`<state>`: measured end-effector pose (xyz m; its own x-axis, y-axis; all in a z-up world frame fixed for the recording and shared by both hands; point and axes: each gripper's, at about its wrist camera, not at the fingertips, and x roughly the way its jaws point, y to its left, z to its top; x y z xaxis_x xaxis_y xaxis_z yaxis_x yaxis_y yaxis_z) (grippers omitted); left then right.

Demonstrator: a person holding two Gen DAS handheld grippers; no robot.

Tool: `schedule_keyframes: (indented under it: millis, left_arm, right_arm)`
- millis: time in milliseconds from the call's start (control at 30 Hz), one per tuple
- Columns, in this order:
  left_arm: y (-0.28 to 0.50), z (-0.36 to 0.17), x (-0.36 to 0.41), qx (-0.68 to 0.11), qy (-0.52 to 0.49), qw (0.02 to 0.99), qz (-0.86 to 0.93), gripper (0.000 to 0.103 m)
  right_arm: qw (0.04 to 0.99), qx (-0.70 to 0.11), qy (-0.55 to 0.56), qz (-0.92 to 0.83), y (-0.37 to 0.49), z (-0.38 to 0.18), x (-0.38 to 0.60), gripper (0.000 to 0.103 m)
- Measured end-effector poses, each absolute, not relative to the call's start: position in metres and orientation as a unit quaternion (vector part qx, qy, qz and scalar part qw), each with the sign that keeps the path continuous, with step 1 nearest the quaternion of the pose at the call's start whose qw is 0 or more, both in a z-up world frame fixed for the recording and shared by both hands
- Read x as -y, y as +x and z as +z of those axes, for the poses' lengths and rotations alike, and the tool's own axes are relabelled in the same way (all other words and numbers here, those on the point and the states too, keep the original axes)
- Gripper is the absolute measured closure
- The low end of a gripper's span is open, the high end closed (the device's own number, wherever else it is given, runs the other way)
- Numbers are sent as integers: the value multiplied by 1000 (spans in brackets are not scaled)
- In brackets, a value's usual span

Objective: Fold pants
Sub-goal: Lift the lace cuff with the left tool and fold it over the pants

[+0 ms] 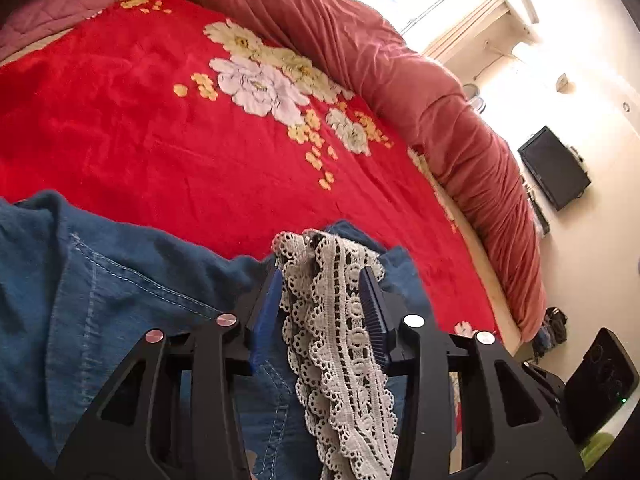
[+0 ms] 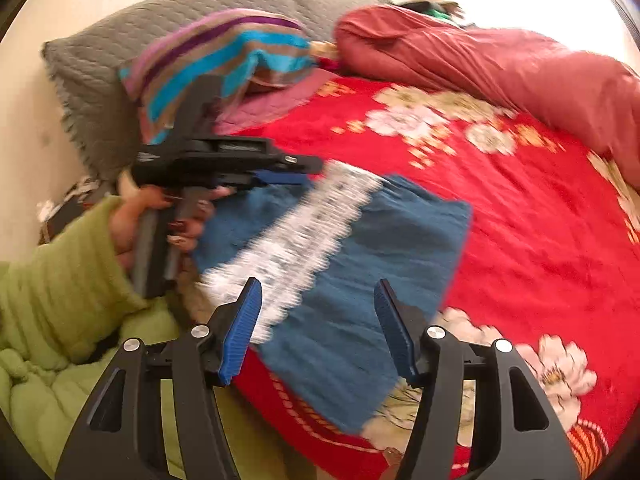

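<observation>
Folded blue denim pants [image 1: 100, 280] [image 2: 400, 232] lie on the near part of the bed, with a strip of white lace trim [image 1: 332, 340] [image 2: 304, 232] running across them. My left gripper [image 1: 322, 276] stands over the pants with its jaws apart. The lace lies loose between the blue pads and is not pinched. In the right wrist view the left gripper [image 2: 298, 172] is at the pants' far left corner, held by a hand [image 2: 132, 224] in a green sleeve. My right gripper [image 2: 318, 284] hovers open above the pants' near edge, with nothing gripped.
The pants rest on a red floral blanket [image 1: 140, 140] [image 2: 540, 220]. A rolled pink-red duvet [image 1: 380, 60] [image 2: 500, 64] lines the far side. A grey pillow [image 2: 120, 40] and a striped cloth [image 2: 224, 52] sit at the head. A dark screen [image 1: 554, 166] hangs on the wall.
</observation>
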<state>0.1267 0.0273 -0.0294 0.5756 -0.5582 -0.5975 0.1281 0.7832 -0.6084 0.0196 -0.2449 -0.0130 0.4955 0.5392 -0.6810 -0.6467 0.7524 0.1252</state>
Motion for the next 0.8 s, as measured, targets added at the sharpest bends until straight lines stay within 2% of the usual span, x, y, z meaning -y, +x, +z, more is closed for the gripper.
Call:
schedule_keyframes:
  millis: [67, 133, 233, 300, 333, 467, 533, 633, 667, 700, 800]
  left_arm:
    - [131, -31, -22, -424, -258, 844, -203, 64]
    - [141, -35, -13, -441, -257, 834, -210, 57]
    - [153, -45, 0, -462, -243, 831, -193, 59]
    - [154, -44, 8, -465, -230, 836, -178, 92]
    - [152, -40, 11, -458, -227, 839, -185, 94]
    - [142, -8, 25, -410, -165, 876, -192, 94]
    - [148, -11, 21, -424, -150, 879, -161, 93]
    - [155, -31, 8, -449, -164, 867, -143, 85]
    - [156, -36, 6, -453, -168, 865, -139, 77]
    - [156, -41, 2, -454, -174, 863, -136, 74]
    - [154, -40, -8, -452, -200, 857, -144, 72]
  right_arm:
    - [855, -384, -79, 338, 24, -27, 242, 46]
    - [848, -399, -81, 339, 24, -38, 240, 46]
    - [842, -412, -80, 338, 26, -50, 237, 46]
    - [841, -415, -78, 338, 26, -54, 237, 46]
    - [841, -414, -78, 339, 25, -55, 237, 46]
    - [844, -407, -79, 341, 29, -53, 232, 46]
    - [842, -410, -84, 340, 32, -56, 227, 46]
    - [839, -418, -104, 333, 34, -62, 218, 45]
    - [839, -418, -108, 332, 33, -64, 217, 44]
    - [839, -417, -111, 331, 33, -65, 216, 43]
    - [839, -418, -108, 332, 32, -64, 216, 42]
